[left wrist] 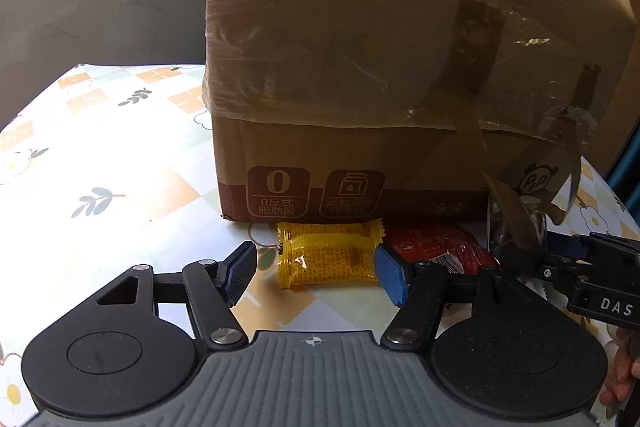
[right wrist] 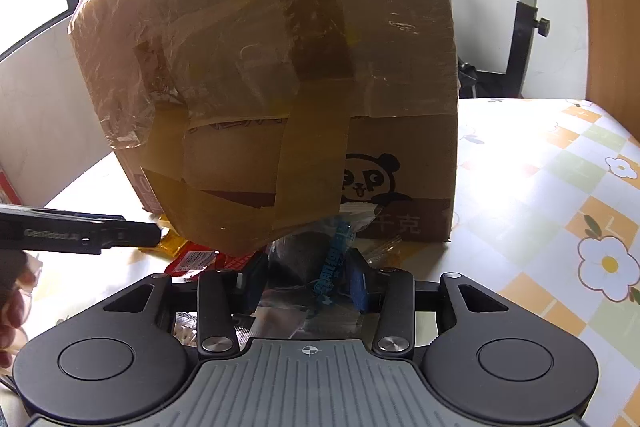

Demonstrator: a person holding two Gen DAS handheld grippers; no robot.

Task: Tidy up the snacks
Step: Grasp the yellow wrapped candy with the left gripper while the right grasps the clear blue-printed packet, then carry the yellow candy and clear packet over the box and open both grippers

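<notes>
A tall cardboard box (left wrist: 360,67) wrapped in wrinkled clear and brown tape stands on a table covered by a flower-and-check cloth (left wrist: 100,147), and everything else lies at its foot; what it holds cannot be seen from either wrist camera. Low on the box's front are two printed badges, one with a large "0" over Chinese characters and one with a carton symbol, and round the corner a cartoon panda (right wrist: 370,179) beside the characters "千克". Just in front of the box lies a yellow snack packet (left wrist: 328,255), with a red snack packet (left wrist: 440,247) touching its right side, the red one carrying small white print too fine to read. The left gripper (left wrist: 316,273) hovers before the box with its blue-padded fingers (left wrist: 240,273) spread either side of the yellow packet, apparently not pressing on it. At the box's right corner the right gripper (right wrist: 306,285) has its fingers closed in on a clear plastic snack bag (right wrist: 312,267) with blue lettering, which seems pinched between the pads, though glare and crumpled film blur the contact. The right gripper's body reads "DAS" in the left view; the left one's reads roughly "GenRobot".
</notes>
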